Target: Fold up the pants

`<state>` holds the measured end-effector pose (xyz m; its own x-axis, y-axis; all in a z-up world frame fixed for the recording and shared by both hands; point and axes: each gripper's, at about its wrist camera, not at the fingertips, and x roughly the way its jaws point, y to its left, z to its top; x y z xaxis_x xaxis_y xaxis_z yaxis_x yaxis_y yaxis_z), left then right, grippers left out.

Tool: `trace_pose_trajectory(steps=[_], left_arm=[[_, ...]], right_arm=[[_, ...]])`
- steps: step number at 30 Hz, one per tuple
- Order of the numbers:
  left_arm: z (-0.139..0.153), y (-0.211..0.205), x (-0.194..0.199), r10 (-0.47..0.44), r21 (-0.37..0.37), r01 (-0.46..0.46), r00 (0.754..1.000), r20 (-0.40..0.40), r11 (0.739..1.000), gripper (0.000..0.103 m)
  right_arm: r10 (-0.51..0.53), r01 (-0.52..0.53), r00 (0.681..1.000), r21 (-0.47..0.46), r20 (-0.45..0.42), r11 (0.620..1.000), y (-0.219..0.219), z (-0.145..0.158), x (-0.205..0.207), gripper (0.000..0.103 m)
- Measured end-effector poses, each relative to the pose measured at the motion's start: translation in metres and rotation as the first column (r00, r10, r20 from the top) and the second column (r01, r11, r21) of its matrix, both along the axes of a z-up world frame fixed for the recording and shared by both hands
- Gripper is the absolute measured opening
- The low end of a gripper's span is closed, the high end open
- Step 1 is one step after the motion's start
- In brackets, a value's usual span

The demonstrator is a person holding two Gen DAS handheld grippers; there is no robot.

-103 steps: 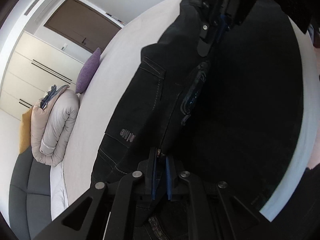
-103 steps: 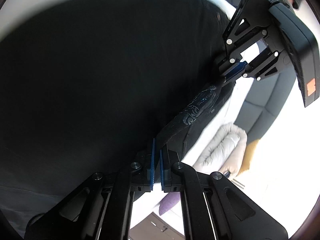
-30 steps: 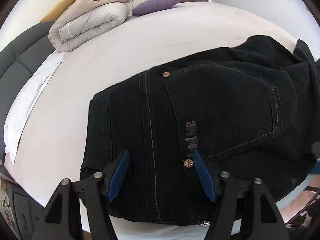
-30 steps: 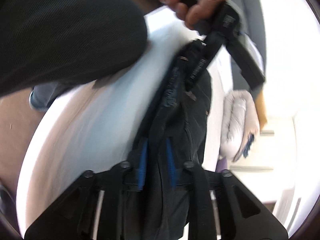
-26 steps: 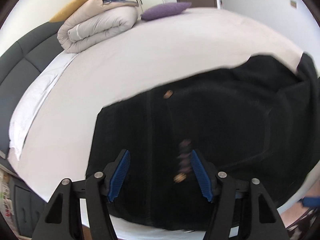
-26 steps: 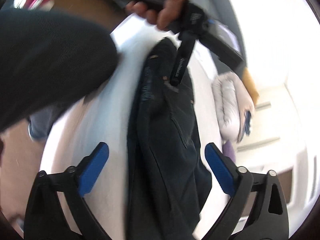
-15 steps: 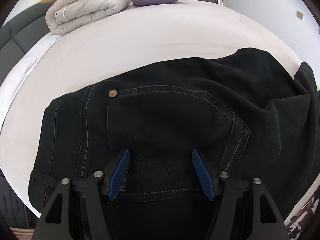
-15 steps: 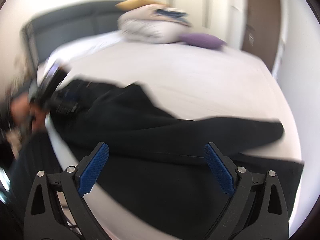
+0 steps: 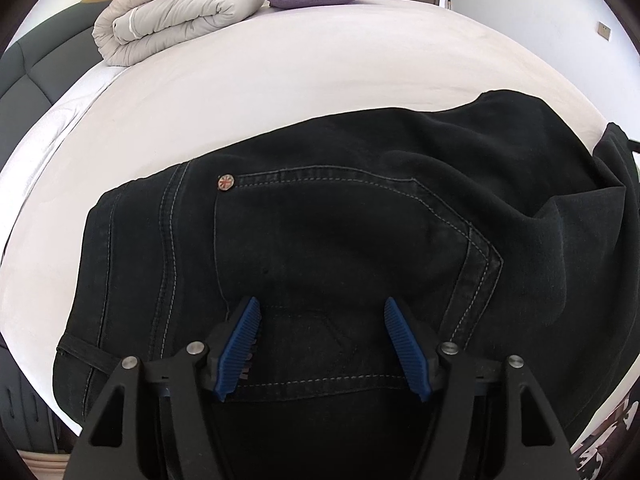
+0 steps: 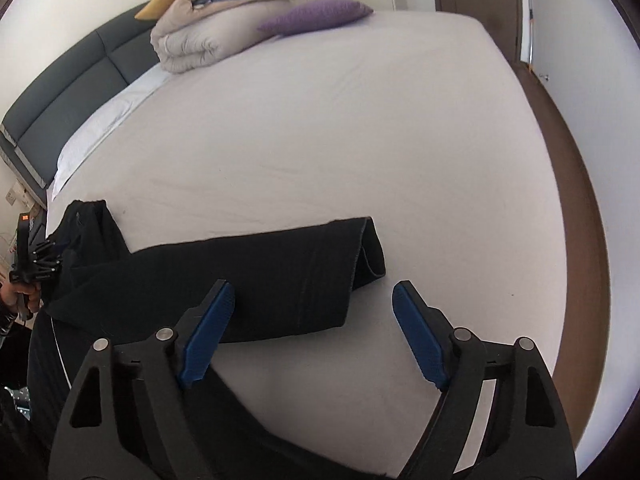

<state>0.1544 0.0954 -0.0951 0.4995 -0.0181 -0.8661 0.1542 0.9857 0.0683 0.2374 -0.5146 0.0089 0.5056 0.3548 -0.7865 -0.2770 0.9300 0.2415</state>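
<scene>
The black pants [image 9: 360, 220] lay spread on the bed [image 10: 340, 120], waist end near the bed's edge and legs stretched across the sheet. The left tongs [image 9: 322, 344] stood apart above the back pocket [image 9: 340, 240], gripping nothing. The right tongs [image 10: 308, 332] were closing over the leg hem [image 10: 360, 264], pads not pressing it.

Bed surface: free room and obstructions
Bare sheet [image 10: 340, 140] open mid-bed; black pants [image 10: 280, 268] line near edge; rolled duvet [image 10: 208, 36] and purple pillow [image 10: 320, 14] block headboard end.
</scene>
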Motion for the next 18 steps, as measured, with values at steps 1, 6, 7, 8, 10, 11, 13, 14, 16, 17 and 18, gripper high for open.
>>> trace_pose_trajectory(steps=[1, 6, 7, 8, 10, 11, 13, 14, 16, 17, 18], left_arm=[[0.000, -0.003, 0.003, 0.003, -0.001, -0.003, 1.000, 0.002, 1.000, 0.069], [-0.002, 0.004, 0.006, 0.011, 0.005, -0.011, 1.000, 0.011, 1.000, 0.069], [-0.003, 0.005, 0.007, 0.011, 0.005, -0.011, 1.000, 0.013, 1.000, 0.069], [-0.003, 0.003, 0.006, 0.011, 0.005, -0.011, 1.000, 0.015, 1.000, 0.069], [-0.002, 0.003, 0.005, 0.010, 0.005, -0.010, 1.000, 0.019, 1.000, 0.069], [-0.002, 0.003, 0.005, 0.009, 0.005, -0.009, 1.000, 0.020, 1.000, 0.069], [-0.002, 0.003, 0.005, 0.006, 0.005, -0.006, 1.000, 0.021, 1.000, 0.069], [-0.002, 0.002, 0.005, 0.004, 0.007, -0.004, 1.000, 0.021, 1.000, 0.069], [-0.001, 0.002, 0.005, -0.001, 0.005, 0.001, 1.000, 0.018, 1.000, 0.069], [0.000, 0.002, 0.005, -0.002, 0.003, 0.002, 1.000, 0.016, 1.000, 0.069], [0.000, 0.002, 0.005, -0.003, 0.002, 0.003, 1.000, 0.014, 1.000, 0.069]], right_arm=[[0.006, -0.006, 0.999, 0.005, -0.034, 1.000, -0.002, -0.009, 0.007, 0.081], [0.035, -0.032, 0.997, 0.051, -0.070, 0.998, -0.009, -0.014, 0.016, 0.015], [0.047, -0.044, 0.997, 0.046, -0.064, 0.998, -0.005, -0.010, 0.010, 0.011], [0.052, -0.049, 0.996, 0.045, -0.068, 0.998, -0.003, -0.005, 0.006, 0.007], [0.010, -0.002, 0.994, 0.075, -0.111, 0.997, 0.003, 0.010, -0.007, 0.006], [-0.022, 0.039, 0.990, 0.119, -0.140, 0.992, -0.001, 0.022, -0.010, 0.006], [-0.072, 0.115, 0.982, 0.250, -0.176, 0.961, 0.000, 0.057, -0.026, 0.005], [-0.072, 0.121, 0.983, 0.298, -0.169, 0.947, 0.000, 0.074, -0.033, 0.005], [-0.055, 0.099, 0.991, 0.387, -0.123, 0.917, 0.008, 0.123, -0.049, 0.005], [-0.058, 0.097, 0.993, 0.411, -0.106, 0.907, 0.012, 0.143, -0.056, 0.005], [-0.074, 0.111, 0.992, 0.438, -0.101, 0.892, 0.013, 0.160, -0.060, 0.005]])
